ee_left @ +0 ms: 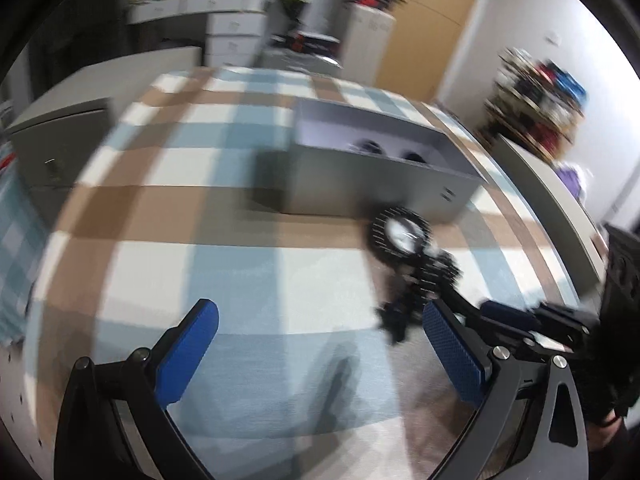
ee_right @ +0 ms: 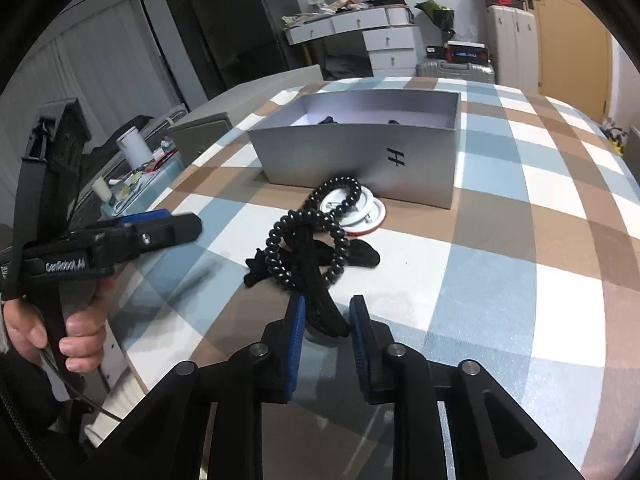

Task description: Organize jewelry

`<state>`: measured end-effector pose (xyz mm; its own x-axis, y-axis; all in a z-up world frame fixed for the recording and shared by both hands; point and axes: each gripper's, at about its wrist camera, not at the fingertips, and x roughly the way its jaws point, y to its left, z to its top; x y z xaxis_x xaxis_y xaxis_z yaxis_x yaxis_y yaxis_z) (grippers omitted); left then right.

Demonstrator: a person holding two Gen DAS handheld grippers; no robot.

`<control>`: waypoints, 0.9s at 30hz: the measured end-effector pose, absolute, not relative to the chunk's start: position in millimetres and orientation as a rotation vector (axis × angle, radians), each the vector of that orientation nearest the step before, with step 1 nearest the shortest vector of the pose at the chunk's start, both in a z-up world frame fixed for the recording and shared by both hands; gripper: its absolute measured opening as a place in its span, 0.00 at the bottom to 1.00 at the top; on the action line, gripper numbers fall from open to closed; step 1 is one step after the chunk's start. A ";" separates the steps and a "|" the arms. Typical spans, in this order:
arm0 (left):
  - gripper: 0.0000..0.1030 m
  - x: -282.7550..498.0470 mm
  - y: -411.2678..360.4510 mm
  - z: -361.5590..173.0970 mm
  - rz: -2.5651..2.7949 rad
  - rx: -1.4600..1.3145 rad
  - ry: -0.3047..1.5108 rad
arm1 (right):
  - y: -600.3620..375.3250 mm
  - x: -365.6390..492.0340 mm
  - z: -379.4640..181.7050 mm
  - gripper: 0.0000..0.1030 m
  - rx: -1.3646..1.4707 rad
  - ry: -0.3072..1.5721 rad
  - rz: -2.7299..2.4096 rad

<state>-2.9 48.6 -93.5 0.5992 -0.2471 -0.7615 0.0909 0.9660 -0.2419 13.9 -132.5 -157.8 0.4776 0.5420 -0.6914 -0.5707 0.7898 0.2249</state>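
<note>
Near the counter [ee_right: 500, 280] edge, the right gripper [ee_right: 326, 320] is nearly closed around a black band [ee_right: 320, 292] (contact unclear). Left gripper [ee_left: 320, 344] stands wide open, empty. Grey box [ee_right: 360, 160] sits farther back.

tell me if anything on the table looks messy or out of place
Yes: the black hair ties, a beaded spiral one and a fabric one, lie tangled in a heap on the checked tablecloth, outside the grey box. One loop drapes over a white round item. The right tool straddles a black strand.
</note>
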 end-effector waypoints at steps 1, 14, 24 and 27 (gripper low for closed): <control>0.97 -1.2 45.2 -92.8 -0.211 -0.177 0.911 | -135.2 13.8 -156.9 0.30 -0.022 0.824 0.679; 0.97 18.4 -8.3 -86.1 -0.362 0.116 0.895 | -187.8 6.6 -143.0 0.54 0.095 0.708 0.573; 0.97 63.5 12.8 -86.2 -0.404 -0.083 0.959 | -195.7 15.5 -134.1 0.57 0.156 0.683 0.582; 0.97 78.5 5.7 -93.1 -0.433 -0.107 1.013 | -194.6 17.9 -134.5 0.57 0.160 0.685 0.582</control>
